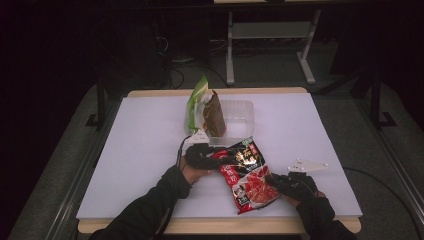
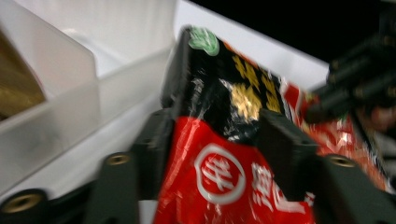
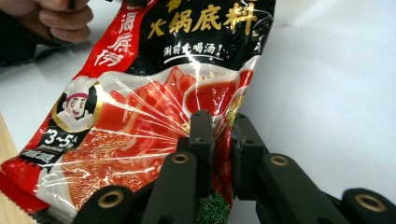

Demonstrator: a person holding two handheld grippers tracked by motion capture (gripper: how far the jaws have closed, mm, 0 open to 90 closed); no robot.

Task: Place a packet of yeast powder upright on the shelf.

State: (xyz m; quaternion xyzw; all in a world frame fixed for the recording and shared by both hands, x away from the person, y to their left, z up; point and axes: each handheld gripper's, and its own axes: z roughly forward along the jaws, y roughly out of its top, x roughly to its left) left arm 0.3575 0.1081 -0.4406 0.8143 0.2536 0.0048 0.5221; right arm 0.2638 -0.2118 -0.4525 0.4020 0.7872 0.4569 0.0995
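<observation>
Sauce packet [image 1: 248, 175] — between both grippers' jaws

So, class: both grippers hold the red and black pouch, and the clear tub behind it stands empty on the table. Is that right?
Not quite. The clear tub is not empty: in the high view a green packet and a brown packet stand in it. Both the left gripper and the right gripper do hold the pouch.

A glossy red-and-black sauce packet [image 1: 248, 175], printed with gold characters and a cartoon chef, is seen at lower centre of the high view, held off the white table, pinched at both ends.
</observation>
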